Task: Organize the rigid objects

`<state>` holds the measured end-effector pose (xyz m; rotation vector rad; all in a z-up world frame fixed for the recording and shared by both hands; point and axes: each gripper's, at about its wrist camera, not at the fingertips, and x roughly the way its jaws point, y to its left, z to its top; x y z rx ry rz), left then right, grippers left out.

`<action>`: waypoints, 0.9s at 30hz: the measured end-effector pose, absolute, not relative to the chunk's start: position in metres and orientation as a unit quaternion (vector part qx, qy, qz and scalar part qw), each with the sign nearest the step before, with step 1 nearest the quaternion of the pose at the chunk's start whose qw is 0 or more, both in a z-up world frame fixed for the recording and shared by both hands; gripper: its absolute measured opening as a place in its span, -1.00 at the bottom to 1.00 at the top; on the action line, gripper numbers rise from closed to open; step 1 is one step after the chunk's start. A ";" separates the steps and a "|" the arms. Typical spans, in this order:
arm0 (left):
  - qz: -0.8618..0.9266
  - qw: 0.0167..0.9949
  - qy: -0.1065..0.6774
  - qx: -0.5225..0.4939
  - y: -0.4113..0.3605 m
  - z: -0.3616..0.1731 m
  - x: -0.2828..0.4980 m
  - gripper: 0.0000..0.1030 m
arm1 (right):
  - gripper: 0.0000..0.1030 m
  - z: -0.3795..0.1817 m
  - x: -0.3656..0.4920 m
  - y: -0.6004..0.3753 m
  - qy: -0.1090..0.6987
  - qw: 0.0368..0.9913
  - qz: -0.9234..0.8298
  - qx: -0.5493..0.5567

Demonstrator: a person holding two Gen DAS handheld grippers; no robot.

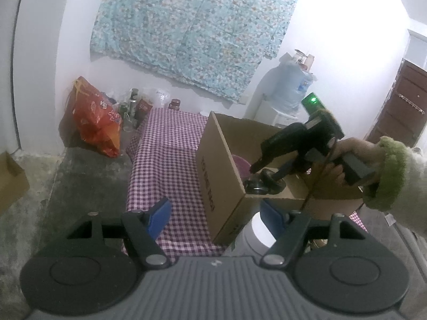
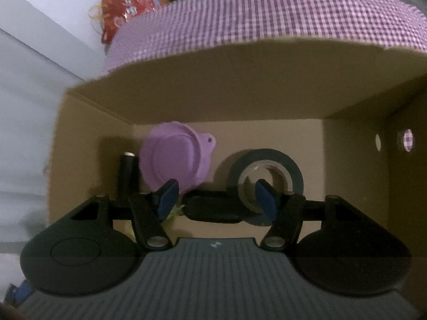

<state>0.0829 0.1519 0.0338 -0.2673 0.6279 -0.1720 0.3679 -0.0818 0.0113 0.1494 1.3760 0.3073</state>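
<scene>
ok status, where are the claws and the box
Left claw open, empty, above table. Right claw open inside cardboard box, over black tape roll. Purple lid already in.

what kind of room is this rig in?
Likely a plain home room, not a lab. A flowered cloth hangs on the white wall, a water dispenser stands in the corner, and a table with a purple checked tablecloth holds the cardboard box. Bags and bottles sit behind the table.

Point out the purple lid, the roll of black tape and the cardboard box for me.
purple lid (image 2: 173, 160): right wrist view, on its flat round face.
roll of black tape (image 2: 293, 169): right wrist view, on the dark outer band.
cardboard box (image 1: 213, 165): left wrist view, on the printed outer side wall.
</scene>
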 end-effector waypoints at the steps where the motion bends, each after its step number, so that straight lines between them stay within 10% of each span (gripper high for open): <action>1: -0.085 0.939 0.307 -0.130 0.152 0.034 0.083 0.45 | 0.03 0.004 0.370 -0.082 0.635 0.756 0.142 0.069; 6: -0.085 0.938 0.309 -0.129 0.153 0.033 0.082 0.45 | -0.70 0.001 0.378 -0.087 0.625 0.763 0.148 0.079; 27: -0.083 0.939 0.310 -0.125 0.150 0.034 0.076 0.45 | -0.34 0.014 0.388 -0.109 0.583 0.781 0.158 0.156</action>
